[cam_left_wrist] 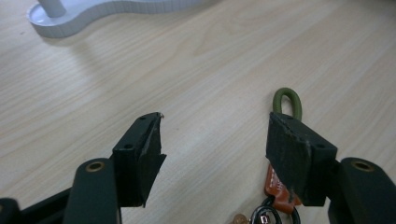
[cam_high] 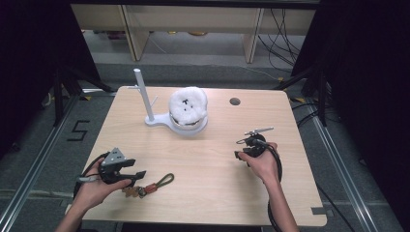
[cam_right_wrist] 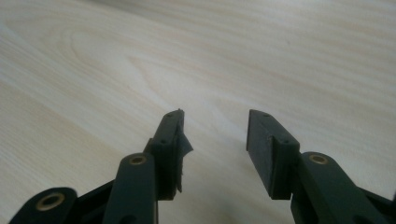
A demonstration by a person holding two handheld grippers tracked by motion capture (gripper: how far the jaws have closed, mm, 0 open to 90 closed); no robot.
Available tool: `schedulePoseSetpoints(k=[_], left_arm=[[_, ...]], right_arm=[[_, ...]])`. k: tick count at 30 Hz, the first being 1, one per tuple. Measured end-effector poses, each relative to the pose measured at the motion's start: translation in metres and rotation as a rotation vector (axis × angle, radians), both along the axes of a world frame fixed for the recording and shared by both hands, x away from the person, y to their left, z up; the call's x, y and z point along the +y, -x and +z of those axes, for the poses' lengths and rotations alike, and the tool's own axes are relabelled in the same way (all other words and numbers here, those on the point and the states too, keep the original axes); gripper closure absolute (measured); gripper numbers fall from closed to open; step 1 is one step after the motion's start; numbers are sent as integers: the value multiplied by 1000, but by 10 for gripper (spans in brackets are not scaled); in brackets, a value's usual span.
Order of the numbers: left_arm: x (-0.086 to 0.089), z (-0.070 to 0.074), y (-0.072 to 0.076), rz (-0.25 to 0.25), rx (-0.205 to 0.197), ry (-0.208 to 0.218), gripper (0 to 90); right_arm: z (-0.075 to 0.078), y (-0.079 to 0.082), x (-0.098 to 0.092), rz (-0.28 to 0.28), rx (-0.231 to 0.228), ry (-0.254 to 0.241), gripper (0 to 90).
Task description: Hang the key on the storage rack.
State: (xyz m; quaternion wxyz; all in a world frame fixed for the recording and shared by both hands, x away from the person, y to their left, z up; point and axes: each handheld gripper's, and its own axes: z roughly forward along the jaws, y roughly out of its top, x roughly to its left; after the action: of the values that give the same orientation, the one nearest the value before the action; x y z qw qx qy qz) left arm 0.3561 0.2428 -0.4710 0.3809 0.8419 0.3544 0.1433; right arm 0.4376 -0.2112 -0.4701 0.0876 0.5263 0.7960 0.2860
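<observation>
Olive cord-looped keychain (cam_high: 153, 184) lies beside left gripper (cam_high: 138, 174) on grained wood table (cam_high: 212, 159).

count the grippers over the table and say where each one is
2. The left gripper is at the near left, jaws open over the keychain. The right gripper is at the right, jaws open over bare table.

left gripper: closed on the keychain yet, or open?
Open. In the left gripper view the left gripper has its fingers standing wide apart, bare table between them; the keychain lies flat behind one, unclamped.

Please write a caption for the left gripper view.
Left gripper, jaws open, poised over a keychain with a green loop on the wooden table.
</observation>
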Motion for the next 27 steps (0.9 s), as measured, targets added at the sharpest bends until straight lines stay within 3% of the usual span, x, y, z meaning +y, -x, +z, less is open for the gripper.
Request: schedulePoseSetpoints(k=[3,7,9,10,14,15,20,22,23,27], left_arm=[[-7,6,-2,-46,18,-27,377],[-15,16,-3,-125,47,-110,399],[-19,21,-4,-182,64,-149,403],[-22,21,-3,-189,81,-153,403],[-28,20,-6,-267,99,-257,422],[-30,19,-6,-285,109,-269,429],[-39,14,-5,-312,149,-288,443],[-41,11,-6,-325,171,-314,447],[-41,11,-8,-355,186,-361,447],[-46,4,-7,-364,249,-391,446]], right_arm=[[1,2,-5,17,-1,27,577],[1,6,-5,-7,26,31,576],[1,7,-6,12,33,40,572],[1,7,-6,13,32,38,569],[2,10,-6,-10,67,31,552],[1,9,-8,17,57,47,548],[-1,7,-8,8,69,31,543],[0,8,-8,6,64,37,543],[1,8,-8,7,71,36,543],[3,9,-6,-2,73,33,541]])
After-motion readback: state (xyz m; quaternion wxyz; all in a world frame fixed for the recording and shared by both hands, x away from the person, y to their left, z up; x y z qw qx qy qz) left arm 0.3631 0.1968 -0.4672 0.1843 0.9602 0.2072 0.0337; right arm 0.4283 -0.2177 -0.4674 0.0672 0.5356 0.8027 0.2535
